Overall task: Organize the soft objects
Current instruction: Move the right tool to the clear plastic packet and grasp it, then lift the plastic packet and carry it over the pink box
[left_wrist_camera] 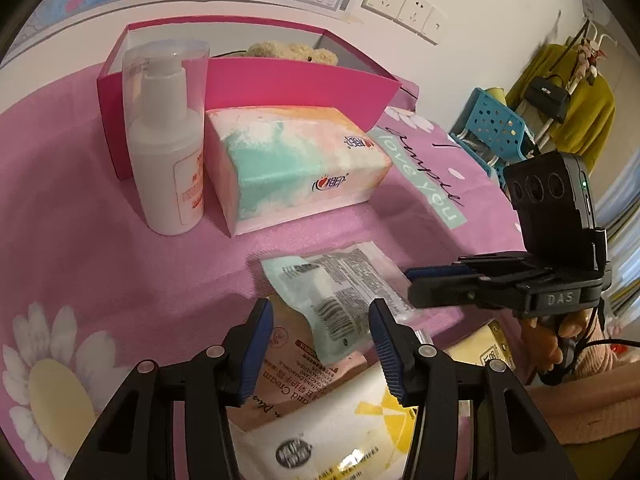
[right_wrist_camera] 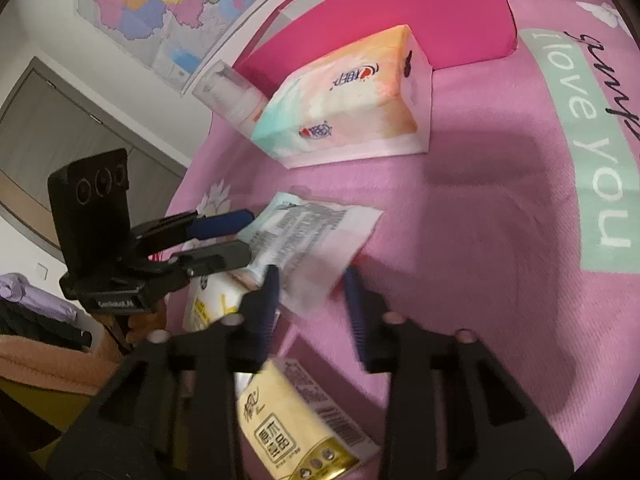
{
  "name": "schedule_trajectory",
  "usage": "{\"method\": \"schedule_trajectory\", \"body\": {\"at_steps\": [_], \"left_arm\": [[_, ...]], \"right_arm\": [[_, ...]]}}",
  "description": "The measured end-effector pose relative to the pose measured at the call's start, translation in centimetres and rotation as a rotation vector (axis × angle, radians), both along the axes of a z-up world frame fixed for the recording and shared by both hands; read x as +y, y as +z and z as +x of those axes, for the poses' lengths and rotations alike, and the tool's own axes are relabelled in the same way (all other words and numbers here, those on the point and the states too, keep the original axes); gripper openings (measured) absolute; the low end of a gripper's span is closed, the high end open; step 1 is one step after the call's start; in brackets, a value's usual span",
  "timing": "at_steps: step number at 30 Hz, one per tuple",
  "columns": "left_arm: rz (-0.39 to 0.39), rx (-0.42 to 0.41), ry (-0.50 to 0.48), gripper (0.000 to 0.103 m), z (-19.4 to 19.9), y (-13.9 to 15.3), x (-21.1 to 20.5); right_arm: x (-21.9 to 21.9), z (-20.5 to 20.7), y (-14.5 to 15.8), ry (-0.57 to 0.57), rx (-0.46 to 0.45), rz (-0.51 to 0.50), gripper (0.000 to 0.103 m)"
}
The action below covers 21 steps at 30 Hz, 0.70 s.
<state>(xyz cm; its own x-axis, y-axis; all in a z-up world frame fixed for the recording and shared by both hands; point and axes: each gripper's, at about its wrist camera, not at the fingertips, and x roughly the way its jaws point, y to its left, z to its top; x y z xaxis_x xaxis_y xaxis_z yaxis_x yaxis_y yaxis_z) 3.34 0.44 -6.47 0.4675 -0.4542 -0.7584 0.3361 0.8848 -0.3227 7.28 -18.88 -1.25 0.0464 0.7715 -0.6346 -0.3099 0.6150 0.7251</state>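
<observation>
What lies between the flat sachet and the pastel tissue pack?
Only bare pink cloth separates the sachet from the tissue pack; nothing sits in that gap. Both wrist views show it.

Pink cloth-covered surface (left_wrist_camera: 100, 264) printed with daisies and lettering, bearing an open pink box (left_wrist_camera: 296, 84), a white pump bottle (left_wrist_camera: 168, 152), a pastel tissue pack (left_wrist_camera: 296, 160), and flat sachets (left_wrist_camera: 340, 284).

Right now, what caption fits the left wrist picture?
Left gripper hovers open over a flat pale packet on the pink cloth.
</observation>
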Motion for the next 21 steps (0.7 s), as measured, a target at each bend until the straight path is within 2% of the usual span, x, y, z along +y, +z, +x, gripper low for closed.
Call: {"method": "schedule_trajectory", "body": {"at_steps": [4,8,9,11,14,21], "left_arm": [[-0.011,0.004,-0.002,0.054,0.1,-0.1,0.1],[-0.042,0.016,0.002,0.054,0.6,-0.2,0.3],[-0.049,0.017,0.004,0.052,0.7,-0.2,0.3],[-0.052,0.013,0.004,0.04,0.9,0.0,0.2],[-0.041,0.008,0.014,0.035,1.0,0.3,0.2],[-0.058,-0.026,0.021,0.032,1.1,2.1,0.6]], "right_arm": [[0.2,0.2,0.0,-0.014,-0.024,-0.009,0.012],[0.4,0.3,0.3,-0.007,-0.05,-0.004,0.011],[0.4,0.4,0.2,-0.007,-0.048,0.0,0.011],[0.3,0.6,0.1,-0.013,-0.049,-0.001,0.011],[0.0,0.6,0.2,-0.02,-0.05,0.004,0.011],[-0.5,1.0,1.8,-0.031,-0.102,0.023,0.007]]}}
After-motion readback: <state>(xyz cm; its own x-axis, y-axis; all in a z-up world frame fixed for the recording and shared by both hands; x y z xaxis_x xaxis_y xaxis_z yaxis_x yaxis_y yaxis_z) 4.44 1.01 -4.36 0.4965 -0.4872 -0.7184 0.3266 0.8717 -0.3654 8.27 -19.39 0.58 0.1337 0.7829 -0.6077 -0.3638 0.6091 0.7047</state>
